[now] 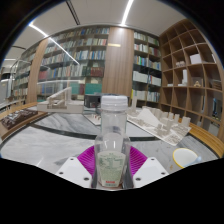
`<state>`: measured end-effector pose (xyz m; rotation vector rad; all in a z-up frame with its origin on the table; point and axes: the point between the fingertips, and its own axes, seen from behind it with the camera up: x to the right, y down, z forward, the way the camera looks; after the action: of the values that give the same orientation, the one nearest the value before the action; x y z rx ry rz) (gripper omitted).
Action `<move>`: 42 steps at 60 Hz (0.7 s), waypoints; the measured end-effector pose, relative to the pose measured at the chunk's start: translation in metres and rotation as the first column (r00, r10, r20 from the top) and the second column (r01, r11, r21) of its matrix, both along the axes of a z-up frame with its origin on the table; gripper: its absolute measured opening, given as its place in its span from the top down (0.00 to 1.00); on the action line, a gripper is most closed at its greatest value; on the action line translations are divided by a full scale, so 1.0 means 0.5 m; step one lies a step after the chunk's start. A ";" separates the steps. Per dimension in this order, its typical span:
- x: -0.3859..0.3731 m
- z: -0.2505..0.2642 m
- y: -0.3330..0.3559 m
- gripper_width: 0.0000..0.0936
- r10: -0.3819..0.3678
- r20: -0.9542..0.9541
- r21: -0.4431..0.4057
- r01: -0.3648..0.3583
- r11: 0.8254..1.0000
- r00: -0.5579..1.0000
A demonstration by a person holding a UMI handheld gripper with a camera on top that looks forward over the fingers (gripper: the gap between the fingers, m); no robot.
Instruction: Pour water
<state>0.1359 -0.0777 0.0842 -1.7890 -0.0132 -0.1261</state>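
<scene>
A clear plastic water bottle (112, 140) with a white cap stands upright between my fingers, lifted above the table. Water shows in its lower part. My gripper (112, 165) is shut on the bottle: both magenta pads (88, 158) press against its sides near the base. The bottle's bottom is hidden between the fingers.
A marble table (50, 145) lies below. A pale yellow bowl (186, 157) sits to the right of the fingers. A white tray with small items (158, 123) lies beyond on the right. Chairs and bookshelves (80, 60) fill the background.
</scene>
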 end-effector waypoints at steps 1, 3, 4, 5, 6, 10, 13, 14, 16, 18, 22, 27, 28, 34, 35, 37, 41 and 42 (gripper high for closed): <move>-0.002 0.005 -0.003 0.57 0.008 0.003 0.001 -0.008 1.000 1.000; -0.006 0.016 -0.012 0.57 0.020 0.004 0.007 -0.020 1.000 1.000; -0.007 0.025 -0.016 0.57 0.025 -0.002 0.013 -0.025 1.000 1.000; -0.009 0.035 -0.020 0.57 0.031 -0.012 0.021 -0.031 0.999 0.999; -0.012 0.046 -0.025 0.57 0.040 -0.024 0.026 -0.040 0.999 0.999; -0.033 0.109 -0.046 0.57 0.089 -0.102 0.067 -0.082 0.994 0.991; -0.039 0.162 -0.061 0.57 0.137 -0.194 0.105 -0.119 0.987 0.971; -0.042 0.181 -0.068 0.57 0.154 -0.232 0.119 -0.129 0.984 0.960; -0.060 0.225 -0.085 0.57 0.192 -0.323 0.149 -0.150 0.977 0.927; -0.066 0.264 -0.101 0.57 0.235 -0.416 0.181 -0.173 0.968 0.879; -0.078 0.338 -0.133 0.57 0.314 -0.577 0.244 -0.209 0.947 0.754; -0.066 0.403 -0.163 0.57 0.393 -0.751 0.313 -0.238 0.919 0.530; -0.063 0.412 -0.166 0.57 0.406 -0.780 0.327 -0.243 0.913 0.475; -0.033 0.451 -0.184 0.57 0.429 -0.897 0.399 -0.227 0.889 0.105; -0.021 0.452 -0.183 0.58 0.422 -0.906 0.405 -0.214 0.889 0.041; -0.001 0.453 -0.185 0.58 0.400 -0.912 0.409 -0.191 0.892 -0.085; 0.060 0.443 -0.177 0.57 0.361 -0.871 0.419 -0.123 0.899 -0.332; 0.070 0.438 -0.176 0.57 0.349 -0.853 0.418 -0.107 0.902 -0.387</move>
<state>0.1711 -0.1659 0.3031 -1.0639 0.8587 1.8266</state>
